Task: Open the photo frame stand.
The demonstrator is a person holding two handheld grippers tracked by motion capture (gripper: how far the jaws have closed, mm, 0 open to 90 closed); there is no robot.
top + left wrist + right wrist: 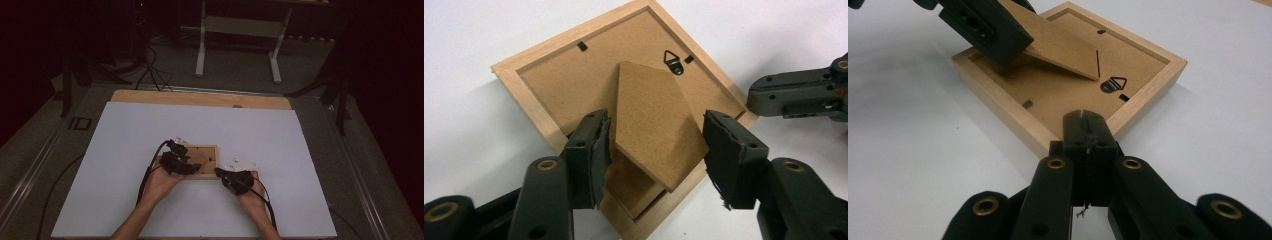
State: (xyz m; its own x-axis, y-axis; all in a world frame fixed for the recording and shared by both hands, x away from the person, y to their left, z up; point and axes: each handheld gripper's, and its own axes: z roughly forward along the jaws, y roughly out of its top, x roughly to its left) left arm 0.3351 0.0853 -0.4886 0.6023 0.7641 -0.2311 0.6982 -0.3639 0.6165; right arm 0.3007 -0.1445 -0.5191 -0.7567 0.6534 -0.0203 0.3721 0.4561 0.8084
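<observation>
A light wooden picture frame [206, 154] [549, 85] [1148, 55] lies face down on the white sheet, its brown backing board up. A brown fibreboard stand flap [654, 120] [1063, 45] is tilted up off the backing. My left gripper [192, 167] [656, 150] straddles the flap's width, and its pads [596, 150] sit against both side edges. My right gripper [218, 171] [1087, 125] is shut with nothing between its jaws. Its tips rest at the frame's rim near a corner, close to the metal hanger loop [674, 62] [1113, 84].
The white sheet [125, 150] covers most of the table, with a wooden strip [200, 98] bare at the far edge. Black cables [147, 175] trail from both grippers toward the near edge. Beyond the table a white desk frame [237, 30] stands on the floor.
</observation>
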